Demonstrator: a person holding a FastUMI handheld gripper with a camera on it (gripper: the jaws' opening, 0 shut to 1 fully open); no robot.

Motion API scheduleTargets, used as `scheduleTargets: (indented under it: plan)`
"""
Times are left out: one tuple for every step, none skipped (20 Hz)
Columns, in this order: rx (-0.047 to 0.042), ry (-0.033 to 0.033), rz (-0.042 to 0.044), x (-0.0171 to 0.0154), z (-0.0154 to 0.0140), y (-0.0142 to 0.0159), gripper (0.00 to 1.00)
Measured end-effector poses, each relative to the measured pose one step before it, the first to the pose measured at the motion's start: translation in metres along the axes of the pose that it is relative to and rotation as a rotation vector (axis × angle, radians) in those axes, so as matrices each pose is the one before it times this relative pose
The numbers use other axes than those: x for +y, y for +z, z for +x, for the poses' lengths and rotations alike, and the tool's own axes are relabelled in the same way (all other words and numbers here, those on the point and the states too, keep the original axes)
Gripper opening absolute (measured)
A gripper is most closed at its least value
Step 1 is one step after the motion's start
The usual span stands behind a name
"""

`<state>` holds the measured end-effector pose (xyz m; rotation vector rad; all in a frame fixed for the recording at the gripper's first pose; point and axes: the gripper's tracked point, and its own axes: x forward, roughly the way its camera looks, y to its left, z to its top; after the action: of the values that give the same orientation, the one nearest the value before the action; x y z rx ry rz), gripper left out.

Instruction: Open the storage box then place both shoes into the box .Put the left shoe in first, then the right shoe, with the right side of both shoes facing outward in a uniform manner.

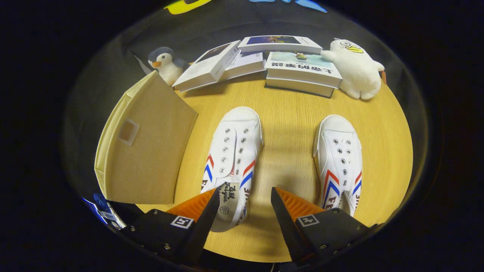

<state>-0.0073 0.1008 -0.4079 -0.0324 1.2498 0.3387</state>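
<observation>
Hand-held gripper (245, 196): fingers spread wide apart, nothing between them but bare desk; held above the near edge of the desk.
Left finger: its tip overlaps the heel end of the left shoe in the picture; whether it touches the shoe cannot be told.
Right finger: its tip lies between the two shoes, close to the heel end of the right shoe.
Left shoe (233, 158): white canvas slip-on with red and blue chevron stripes, sole down on the desk, toe pointing away from the fingers, just beside the storage box.
Right shoe (339, 158): matching white shoe, sole down, toe pointing away, standing apart from the left shoe with bare desk between them.
Storage box (145, 151): beige fabric box beside the left shoe, its flat lid panel closed, with a small clear label window on it.
Desk (287, 124): light wood-grain surface carrying all the objects.
Books (261, 62): several lying flat and overlapping at the far side of the desk, beyond the shoes.
Penguin toy (166, 64): grey-and-white plush beyond the storage box, next to the books.
White plush toy (355, 68): with a yellow beak, leaning against the far right end of the books.
</observation>
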Motion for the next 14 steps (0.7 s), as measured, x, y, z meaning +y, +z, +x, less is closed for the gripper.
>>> scheduleTargets:
  plan:
    - [0.01492,-0.01272,-0.01662,-0.00316,0.00685,-0.00108,0.84]
    - [0.01668,-0.01711,-0.01515,-0.00432,0.00744,-0.00153,0.84]
    - [0.01491,-0.01703,-0.02372,-0.00459,0.00688,-0.00067,0.84]
    - [0.01357,0.00293,-0.01507,-0.00078,0.00351,-0.00001,0.72]
    - [0.00489,0.037,0.00651,0.00805,0.00165,0.00238,0.61]
    - [0.00276,0.03128,0.0154,0.0065,0.00012,0.00043,0.46]
    - [0.00951,0.00443,0.00324,0.00128,0.00029,-0.00057,0.31]
    - [-0.00255,0.00478,-0.00101,0.0001,-0.00215,0.00081,0.16]
    - [0.0031,-0.01731,-0.00794,-0.00288,0.00182,-0.00062,0.08]
    - [-0.00083,0.0058,-0.00777,0.00164,-0.00068,0.00027,0.02]
    - [0.00793,0.00754,0.00538,0.0008,-0.00238,-0.00066,0.02]
    - [0.01297,0.00529,0.0168,-0.00095,0.00075,-0.00142,0.0]
    - [0.00826,0.01848,0.03744,0.0014,-0.00226,0.00216,0.0]
    - [0.00109,0.02755,0.04873,0.00217,-0.00249,0.00267,0.0]
